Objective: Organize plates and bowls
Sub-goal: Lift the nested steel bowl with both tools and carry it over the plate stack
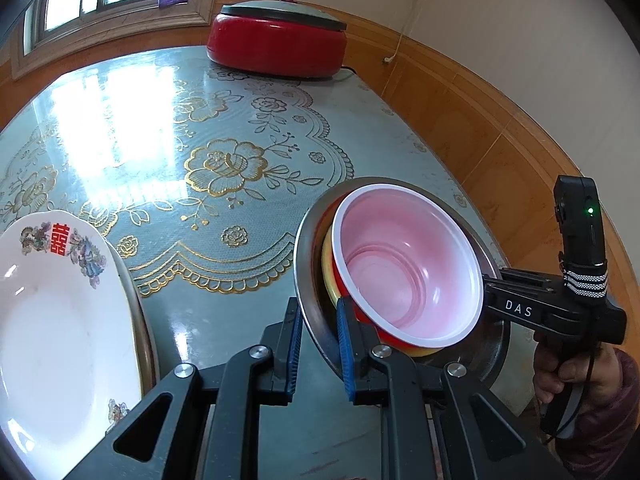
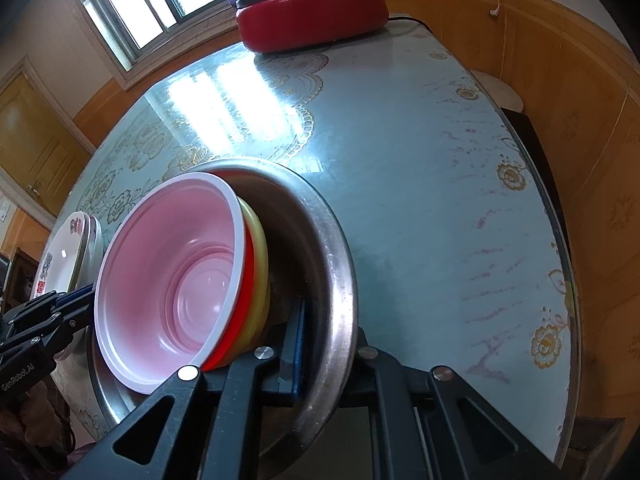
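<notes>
Currently, in the left wrist view, a white plate (image 1: pixel 60 312) with a red character and floral print sits at 9 o'clock, stacked on a second plate whose rim (image 1: pixel 142 320) shows beneath it. Both rest on the table (image 1: pixel 224 160), which carries a blue-grey cloth with gold flower patterns. A red electric pot (image 1: pixel 276 40) with a grey lid stands at 12 o'clock at the far edge of the table.

At 5 o'clock, the left gripper (image 1: pixel 320 344) is closed narrow on the near rim of a steel basin (image 1: pixel 308 280); one blue pad lies outside the rim, the other inside. The basin holds a pink-lined bowl (image 1: pixel 408 264) nested in a red bowl (image 1: pixel 394 340), which sits in a yellow bowl (image 1: pixel 330 276). The nested stack leans against the basin wall.

At 4 o'clock, a hand (image 1: pixel 580 376) holds the right gripper by its handle; its fingers reach the opposite side of the basin.

In the right wrist view, the right gripper (image 2: pixel 320 344) is clamped narrow on the basin rim at 6 o'clock, one blue pad (image 2: pixel 296 344) inside the wall. The left gripper enters at 9 o'clock.
</notes>
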Tool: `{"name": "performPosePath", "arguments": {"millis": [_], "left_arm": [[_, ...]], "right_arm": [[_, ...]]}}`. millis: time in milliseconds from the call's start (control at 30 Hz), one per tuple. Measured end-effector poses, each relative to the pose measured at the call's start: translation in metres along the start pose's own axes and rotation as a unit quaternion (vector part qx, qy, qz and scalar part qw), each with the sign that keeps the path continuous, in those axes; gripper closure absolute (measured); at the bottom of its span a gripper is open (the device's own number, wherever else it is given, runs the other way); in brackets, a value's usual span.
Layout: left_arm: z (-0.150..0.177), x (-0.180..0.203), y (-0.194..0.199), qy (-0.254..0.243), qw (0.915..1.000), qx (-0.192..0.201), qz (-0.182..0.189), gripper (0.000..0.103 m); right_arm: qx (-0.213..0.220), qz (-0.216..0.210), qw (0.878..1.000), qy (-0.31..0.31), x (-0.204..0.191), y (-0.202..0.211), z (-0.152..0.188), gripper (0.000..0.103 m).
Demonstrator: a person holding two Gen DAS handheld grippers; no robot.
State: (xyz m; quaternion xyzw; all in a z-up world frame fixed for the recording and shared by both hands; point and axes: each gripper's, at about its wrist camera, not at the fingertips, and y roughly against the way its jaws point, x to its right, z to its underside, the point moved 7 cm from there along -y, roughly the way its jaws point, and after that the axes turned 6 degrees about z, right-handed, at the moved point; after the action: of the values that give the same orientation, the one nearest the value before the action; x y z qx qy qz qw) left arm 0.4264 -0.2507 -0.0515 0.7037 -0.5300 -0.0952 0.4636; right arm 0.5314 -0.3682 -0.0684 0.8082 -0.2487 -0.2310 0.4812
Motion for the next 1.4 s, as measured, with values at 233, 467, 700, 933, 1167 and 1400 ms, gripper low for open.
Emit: {"name": "performPosePath", "arguments": {"millis": [233, 467, 700, 933, 1167, 1400], "left_arm": [[0.001, 0.004, 0.000, -0.002, 1.0000, 0.003, -0.007, 0.086], [0.004, 0.006, 0.004, -0.006, 0.9999, 0.010, -0.012, 0.086], [0.004, 0.013, 0.013, -0.017, 0.9993, 0.026, -0.022, 0.086], [0.005, 0.016, 0.019, -0.021, 0.9989, 0.032, -0.028, 0.086], [0.006, 0.018, 0.024, -0.018, 0.9985, 0.042, -0.030, 0.086], [0.007, 0.017, 0.036, -0.021, 0.9978, 0.055, -0.030, 0.086]], "right_arm": [[0.005, -0.001, 1.000, 0.005, -0.002, 0.005, 0.004, 0.096], [0.005, -0.002, 1.000, 0.010, -0.002, 0.006, 0.007, 0.096], [0.011, -0.012, 1.000, 0.014, 0.000, 0.009, 0.008, 0.096], [0.015, -0.019, 1.000, 0.012, 0.001, 0.012, 0.011, 0.096], [0.029, -0.025, 0.999, 0.020, 0.000, 0.020, 0.009, 0.096], [0.034, -0.038, 0.998, 0.027, -0.005, 0.026, 0.007, 0.096]]}}
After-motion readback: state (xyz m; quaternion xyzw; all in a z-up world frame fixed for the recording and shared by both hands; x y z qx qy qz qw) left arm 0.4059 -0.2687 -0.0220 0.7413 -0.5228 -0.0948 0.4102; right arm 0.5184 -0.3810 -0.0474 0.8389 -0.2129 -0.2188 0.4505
